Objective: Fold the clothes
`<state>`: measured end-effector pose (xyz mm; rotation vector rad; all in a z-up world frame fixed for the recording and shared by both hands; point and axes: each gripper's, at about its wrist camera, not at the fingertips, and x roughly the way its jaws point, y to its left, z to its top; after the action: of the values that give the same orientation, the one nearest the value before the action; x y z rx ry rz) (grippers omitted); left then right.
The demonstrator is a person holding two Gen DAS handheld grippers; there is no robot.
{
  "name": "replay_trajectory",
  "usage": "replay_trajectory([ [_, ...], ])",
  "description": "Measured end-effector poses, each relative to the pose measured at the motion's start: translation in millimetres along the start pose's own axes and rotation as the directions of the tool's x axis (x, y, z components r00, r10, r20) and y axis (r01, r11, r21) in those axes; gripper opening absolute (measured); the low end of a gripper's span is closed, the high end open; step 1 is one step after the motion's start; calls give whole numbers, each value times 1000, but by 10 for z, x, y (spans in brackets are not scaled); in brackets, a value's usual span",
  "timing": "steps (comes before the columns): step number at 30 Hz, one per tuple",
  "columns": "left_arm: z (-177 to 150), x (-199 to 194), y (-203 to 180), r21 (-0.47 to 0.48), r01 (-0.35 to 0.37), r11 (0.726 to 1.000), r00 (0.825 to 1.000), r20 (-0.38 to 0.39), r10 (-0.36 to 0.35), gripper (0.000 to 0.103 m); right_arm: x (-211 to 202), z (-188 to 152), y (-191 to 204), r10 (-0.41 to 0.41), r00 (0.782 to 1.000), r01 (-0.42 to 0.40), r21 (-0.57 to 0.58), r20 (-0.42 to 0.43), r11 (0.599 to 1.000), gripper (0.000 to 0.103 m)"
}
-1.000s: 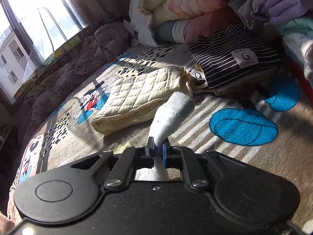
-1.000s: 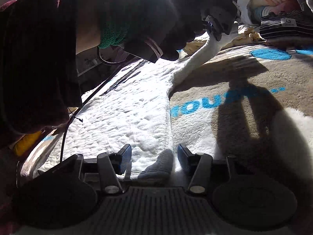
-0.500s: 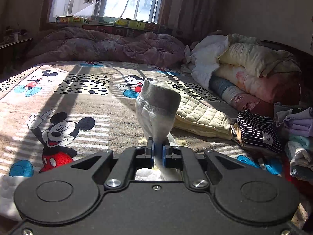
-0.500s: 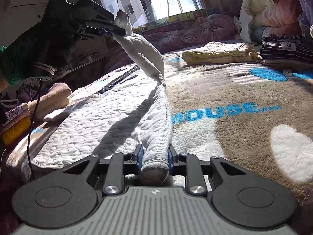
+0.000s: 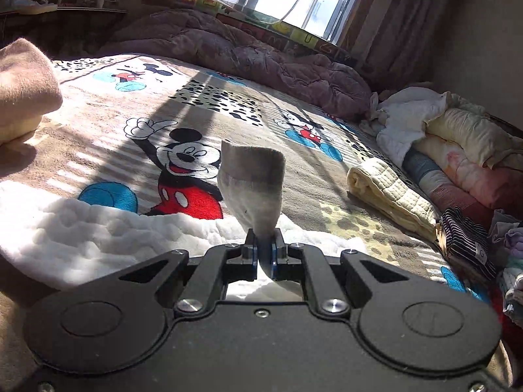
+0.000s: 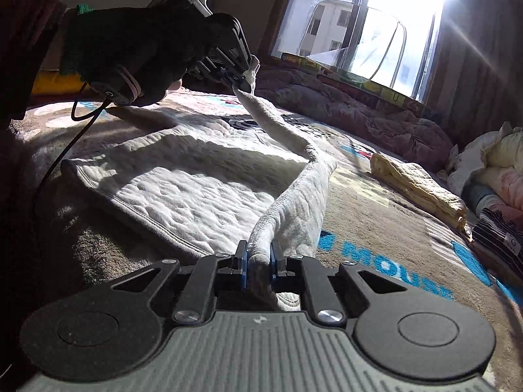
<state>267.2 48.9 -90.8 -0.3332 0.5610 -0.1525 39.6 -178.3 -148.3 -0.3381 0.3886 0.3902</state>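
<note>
Sunlit bedding with a cartoon-mouse blanket (image 5: 183,150) is filling both views. Right tool (image 6: 258,266) is closing on one end of the white quilted garment (image 6: 183,189), which a second ago lay between open pads; left tool (image 5: 264,256) is staying clamped on the other cuff. Both ends secured, the fold can begin. Garment's lower edge is hiding beneath the tools.
</note>
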Motion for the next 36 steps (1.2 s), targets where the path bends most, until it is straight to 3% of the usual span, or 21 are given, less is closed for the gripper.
replay_trajectory([
  [7,-162,258,203,4,-127,992,989,-73,127,7,77,-2,31,46,999,-46,6,-27,999,17],
  [9,-165,256,189,40,-140,989,987,-78,142,15,82,12,11,61,998,-60,33,-18,998,21],
  [12,-162,-1,64,119,-190,975,981,-13,193,31,24,30,4,70,998,-70,42,8,997,28],
  [14,-200,-198,-38,159,-218,963,976,27,217,31,-41,38,7,70,997,-70,41,17,997,33],
  [17,-324,-533,-272,222,-161,962,986,73,149,31,-206,48,-32,80,996,-82,50,40,995,38],
  [20,-433,-642,-569,292,-30,956,999,51,16,31,-375,45,-99,82,993,-88,70,84,994,41],
  [23,-534,-566,-984,380,119,917,992,-15,-123,30,-476,50,-191,62,989,-76,109,131,991,41],
  [25,-642,-435,-1277,453,188,871,982,-60,-181,26,-373,61,-246,33,991,-50,135,126,990,41],
  [27,-764,-226,-1410,504,219,835,975,-129,-179,25,-184,71,-269,25,993,-43,151,119,988,41],
  [29,-916,87,-1419,563,156,812,983,-171,-70,20,83,43,-268,70,996,-80,185,58,980,41],
  [30,-1018,317,-1353,604,93,791,983,-183,24,19,140,35,-219,82,996,-88,174,44,981,41],
  [31,-1039,390,-1299,610,86,788,983,-182,33,20,193,26,-168,92,995,-96,162,30,982,43],
  [33,-983,400,-1259,579,99,809,982,-188,14,20,242,36,-93,112,993,-114,140,26,984,44],
  [34,-963,405,-1246,570,104,815,982,-189,8,20,232,50,-94,130,991,-134,146,37,980,49],
  [36,-1020,416,-1310,629,91,772,982,-185,35,20,253,37,-77,150,988,-153,151,32,977,60],
])
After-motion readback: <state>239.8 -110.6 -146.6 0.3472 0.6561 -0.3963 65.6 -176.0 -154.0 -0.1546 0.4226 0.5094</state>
